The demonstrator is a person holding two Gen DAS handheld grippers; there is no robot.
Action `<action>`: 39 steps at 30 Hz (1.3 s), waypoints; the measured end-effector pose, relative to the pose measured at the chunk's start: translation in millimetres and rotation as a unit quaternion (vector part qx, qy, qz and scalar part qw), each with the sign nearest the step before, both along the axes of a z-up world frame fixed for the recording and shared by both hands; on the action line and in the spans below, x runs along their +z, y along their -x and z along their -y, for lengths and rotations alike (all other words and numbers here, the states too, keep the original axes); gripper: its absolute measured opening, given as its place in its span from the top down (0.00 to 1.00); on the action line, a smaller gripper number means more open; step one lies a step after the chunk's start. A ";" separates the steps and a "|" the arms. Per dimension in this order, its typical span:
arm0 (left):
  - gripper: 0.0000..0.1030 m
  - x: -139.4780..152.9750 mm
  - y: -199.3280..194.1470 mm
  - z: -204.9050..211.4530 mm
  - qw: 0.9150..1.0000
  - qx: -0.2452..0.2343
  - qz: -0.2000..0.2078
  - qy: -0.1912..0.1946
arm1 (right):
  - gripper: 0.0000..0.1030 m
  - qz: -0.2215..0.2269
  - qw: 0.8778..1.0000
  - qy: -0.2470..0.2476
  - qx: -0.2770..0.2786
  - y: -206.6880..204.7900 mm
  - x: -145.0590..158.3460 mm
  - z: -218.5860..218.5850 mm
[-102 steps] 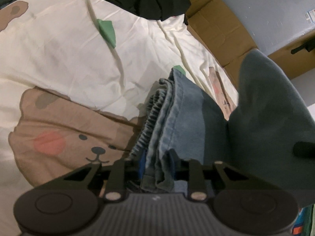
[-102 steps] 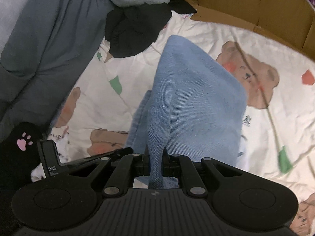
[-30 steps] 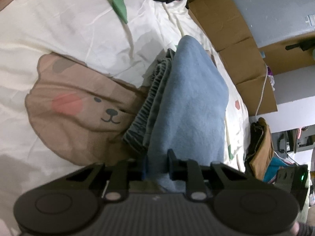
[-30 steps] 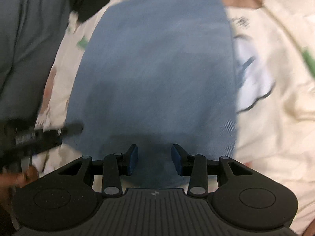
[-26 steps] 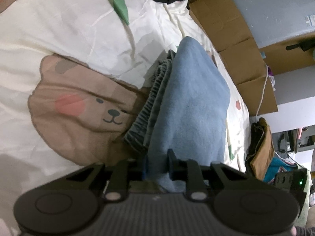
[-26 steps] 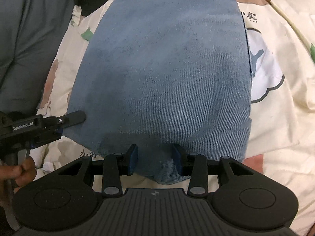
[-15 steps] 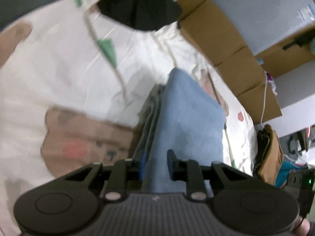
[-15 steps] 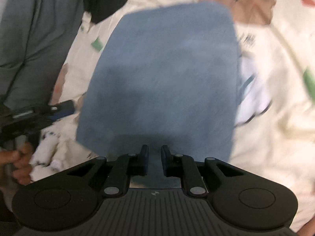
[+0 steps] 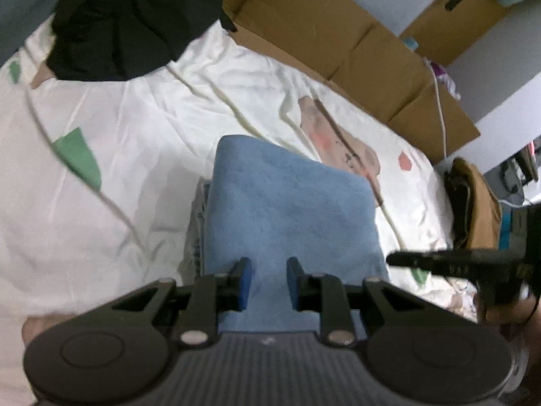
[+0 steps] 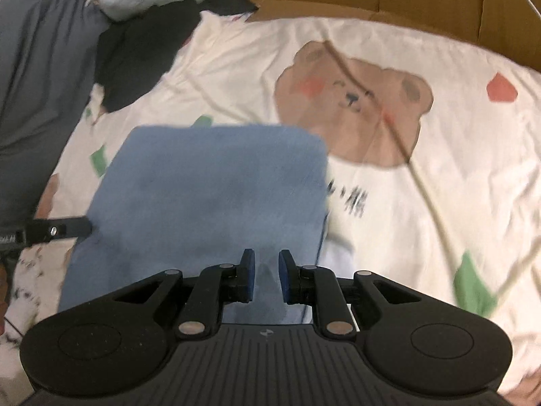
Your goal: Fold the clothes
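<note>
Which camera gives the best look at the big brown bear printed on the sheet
The right wrist view. There the bear print shows whole, with face, ears and pink cheeks, beyond the folded blue jeans. The left wrist view shows the print smaller, far off and partly hidden behind the jeans' far edge.

The folded blue denim garment is matt, soft cloth with a fine weave. It lies on a cream cotton bedsheet with printed bears, smooth but wrinkled. The brown cardboard boxes look dull and papery. The black plastic left gripper is matt, with ribbed housing.
</note>
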State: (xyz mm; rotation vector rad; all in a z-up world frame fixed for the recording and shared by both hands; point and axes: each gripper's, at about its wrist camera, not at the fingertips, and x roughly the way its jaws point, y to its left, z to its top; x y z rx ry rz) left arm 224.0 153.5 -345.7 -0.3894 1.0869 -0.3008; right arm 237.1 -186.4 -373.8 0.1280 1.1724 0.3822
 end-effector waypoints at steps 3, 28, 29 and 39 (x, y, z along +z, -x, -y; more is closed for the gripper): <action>0.79 -2.4 -10.1 1.3 1.000 -0.010 0.002 -0.006 | 0.84 0.001 1.000 0.007 -0.010 -19.7 -8.8 1.1; 0.90 -12.5 32.3 -11.9 0.999 -0.015 -0.024 -0.039 | 0.73 -0.006 0.999 -0.008 0.037 -38.1 -5.2 -9.1; 0.91 -16.0 32.6 -12.6 0.999 -0.016 -0.025 -0.042 | 0.73 -0.009 0.999 -0.001 0.041 -31.9 -7.6 -11.1; 0.97 -23.5 40.3 -15.7 0.998 -0.025 -0.033 -0.049 | 0.67 -0.027 0.998 0.020 0.045 29.5 -26.0 -16.3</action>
